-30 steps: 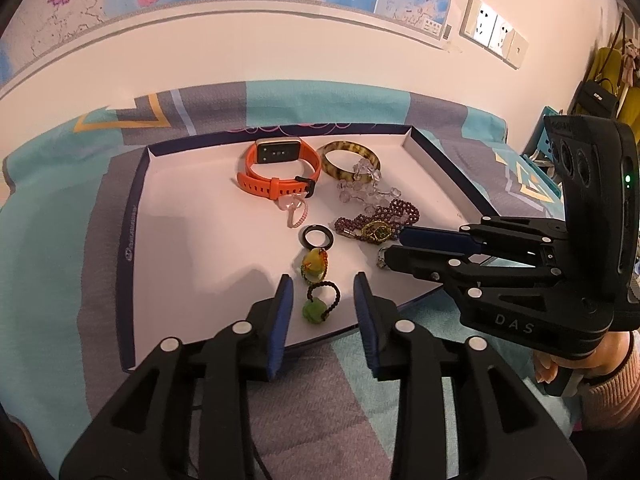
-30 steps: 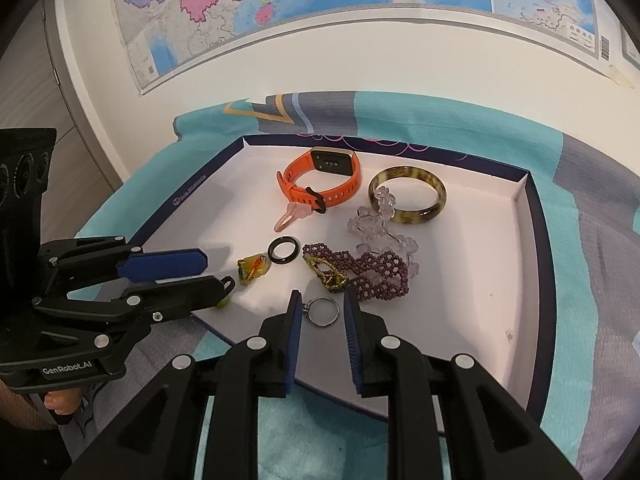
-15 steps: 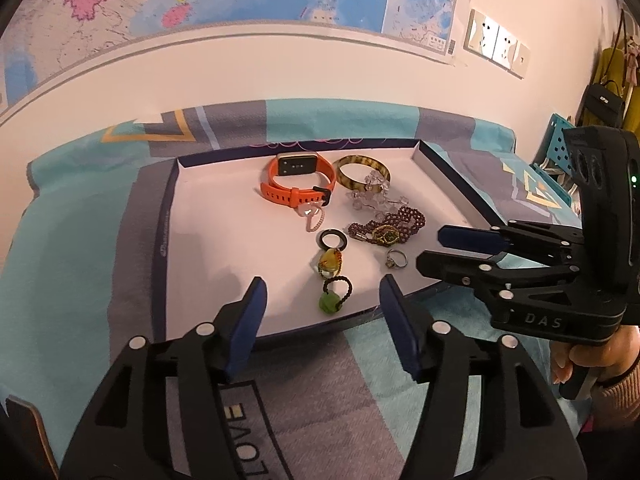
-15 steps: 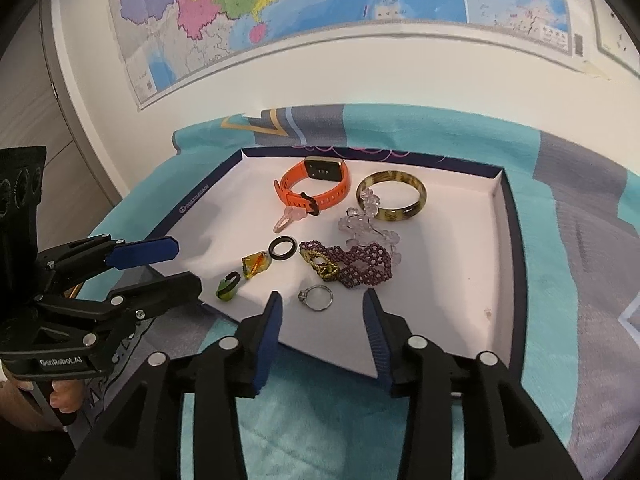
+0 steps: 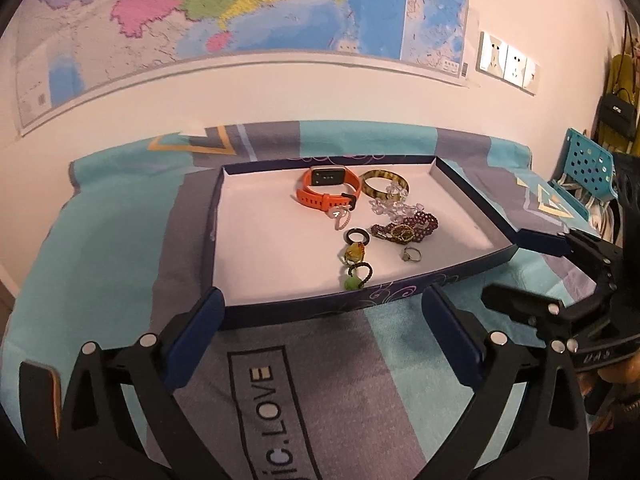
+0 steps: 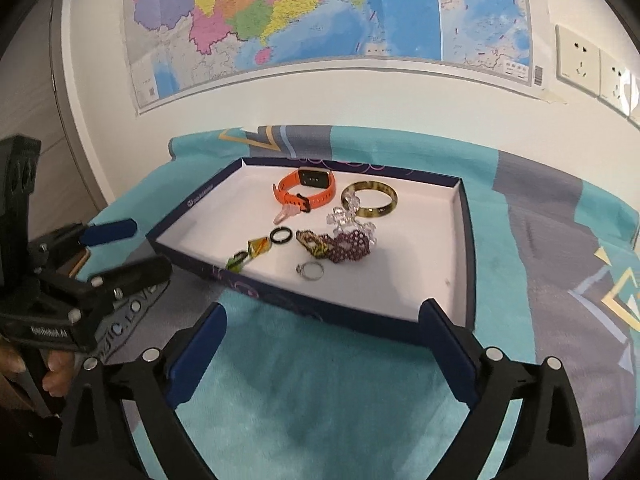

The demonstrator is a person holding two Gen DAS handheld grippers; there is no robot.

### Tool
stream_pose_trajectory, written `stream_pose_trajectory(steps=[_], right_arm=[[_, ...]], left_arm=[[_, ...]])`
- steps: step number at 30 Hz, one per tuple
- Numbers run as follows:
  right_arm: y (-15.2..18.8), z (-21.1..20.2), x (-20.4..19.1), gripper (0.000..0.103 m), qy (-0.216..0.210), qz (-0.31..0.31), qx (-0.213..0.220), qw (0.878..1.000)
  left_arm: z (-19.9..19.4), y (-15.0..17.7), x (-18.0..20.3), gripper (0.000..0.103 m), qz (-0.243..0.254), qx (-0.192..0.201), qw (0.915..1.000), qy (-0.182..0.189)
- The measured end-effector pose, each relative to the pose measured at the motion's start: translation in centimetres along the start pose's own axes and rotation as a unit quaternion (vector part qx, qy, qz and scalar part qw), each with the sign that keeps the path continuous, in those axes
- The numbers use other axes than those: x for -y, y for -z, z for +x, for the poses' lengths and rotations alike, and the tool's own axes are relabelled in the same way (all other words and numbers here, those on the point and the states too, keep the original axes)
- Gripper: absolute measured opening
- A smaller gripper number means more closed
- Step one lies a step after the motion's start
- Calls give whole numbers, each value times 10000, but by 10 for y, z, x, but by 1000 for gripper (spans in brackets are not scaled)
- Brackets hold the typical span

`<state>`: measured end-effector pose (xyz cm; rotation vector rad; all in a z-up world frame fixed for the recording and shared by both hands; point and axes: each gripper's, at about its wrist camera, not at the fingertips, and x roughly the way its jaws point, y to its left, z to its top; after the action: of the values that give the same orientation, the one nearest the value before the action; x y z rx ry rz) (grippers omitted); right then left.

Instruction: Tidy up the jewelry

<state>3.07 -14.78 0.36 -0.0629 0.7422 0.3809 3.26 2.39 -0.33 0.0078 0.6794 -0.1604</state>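
left gripper (image 5: 324, 328): just opened wide, empty | right gripper (image 6: 324, 344): same

The green charm (image 6: 237, 261) sits half hidden behind the tray wall (image 6: 320, 308).

left gripper (image 5: 324, 332) jaws just opened wide, nothing between | over cloth (image 5: 360, 380) short of tray (image 5: 400, 292) | silver ring (image 5: 412, 255), green bead ring (image 5: 354, 278) lying in tray | right gripper (image 5: 516, 268) spread too
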Motion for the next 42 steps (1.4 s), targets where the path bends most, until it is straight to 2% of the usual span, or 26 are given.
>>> stream_pose_trajectory(steps=[5, 16, 42], right_arm=[[9, -8, -2, 96, 4, 93, 35, 10000], [19, -17, -10, 96, -76, 162, 12, 9998], [22, -16, -14, 96, -18, 225, -76, 9997]], left_arm=[[-10, 5, 7, 97, 77, 35, 9999, -145], [-19, 14, 7, 97, -111, -59, 9997, -220], [-25, 19, 11, 97, -127, -108, 9994, -301]])
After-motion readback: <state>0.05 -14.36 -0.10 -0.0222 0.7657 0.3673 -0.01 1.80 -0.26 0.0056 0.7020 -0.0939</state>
